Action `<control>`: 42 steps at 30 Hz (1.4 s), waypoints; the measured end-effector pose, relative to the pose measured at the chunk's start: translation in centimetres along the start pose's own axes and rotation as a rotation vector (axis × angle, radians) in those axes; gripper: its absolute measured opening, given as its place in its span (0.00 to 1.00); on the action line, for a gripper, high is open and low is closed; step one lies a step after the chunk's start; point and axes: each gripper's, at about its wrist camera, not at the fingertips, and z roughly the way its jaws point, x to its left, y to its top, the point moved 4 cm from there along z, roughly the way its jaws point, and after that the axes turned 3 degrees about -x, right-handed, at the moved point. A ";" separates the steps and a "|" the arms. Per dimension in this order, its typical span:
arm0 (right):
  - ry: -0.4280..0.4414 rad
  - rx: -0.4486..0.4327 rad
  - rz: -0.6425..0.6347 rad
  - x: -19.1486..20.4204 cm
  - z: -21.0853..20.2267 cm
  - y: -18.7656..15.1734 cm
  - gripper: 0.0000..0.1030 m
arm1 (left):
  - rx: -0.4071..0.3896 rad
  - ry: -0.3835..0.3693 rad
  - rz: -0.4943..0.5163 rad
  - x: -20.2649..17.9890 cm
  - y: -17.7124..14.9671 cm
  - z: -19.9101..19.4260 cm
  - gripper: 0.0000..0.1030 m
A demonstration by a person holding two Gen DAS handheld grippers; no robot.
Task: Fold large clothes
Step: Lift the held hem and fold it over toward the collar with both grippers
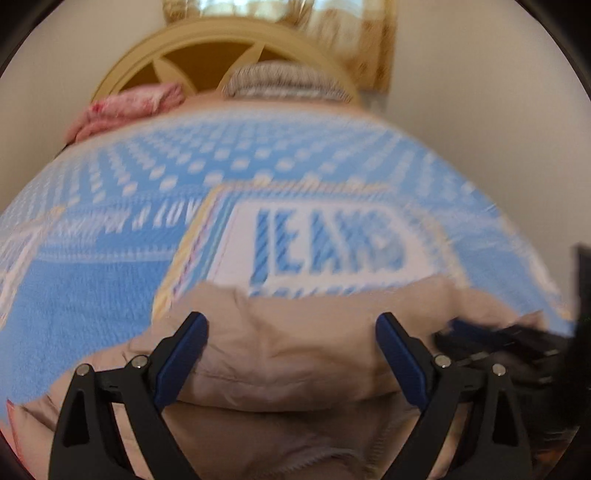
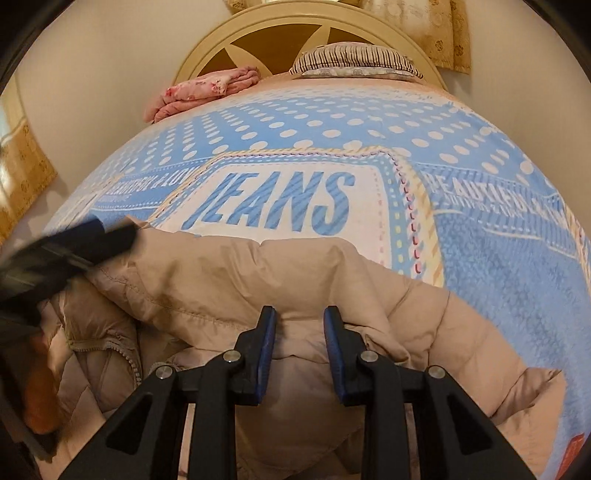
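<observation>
Left wrist view: my left hand-held gripper (image 1: 290,328) hangs released, fingers wide apart over the beige puffer jacket (image 1: 280,354) bunched at the frame's bottom. On the right wrist view, my right hand-held gripper (image 2: 299,325) sits partly parted over the jacket's folded edge, gripping nothing. Beyond lie the blue "JEANS" blanket (image 2: 498,258), pink folded cloth (image 2: 207,90), striped pillow (image 2: 354,59) and headboard (image 2: 280,33).

A home bedroom: a bed (image 2: 498,258) with headboard (image 2: 280,37), striped pillow (image 2: 354,59) and curtains (image 2: 448,33).
</observation>
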 end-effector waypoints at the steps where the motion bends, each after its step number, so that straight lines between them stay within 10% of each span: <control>1: 0.005 -0.003 0.004 -0.1 0.0 -0.1 0.27 | 0.026 -0.003 -0.027 0.6 -0.6 0.8 0.93; 42: -0.015 -0.002 -0.005 0.1 1.9 -1.0 0.27 | 0.102 0.128 0.041 0.1 -2.3 3.9 1.00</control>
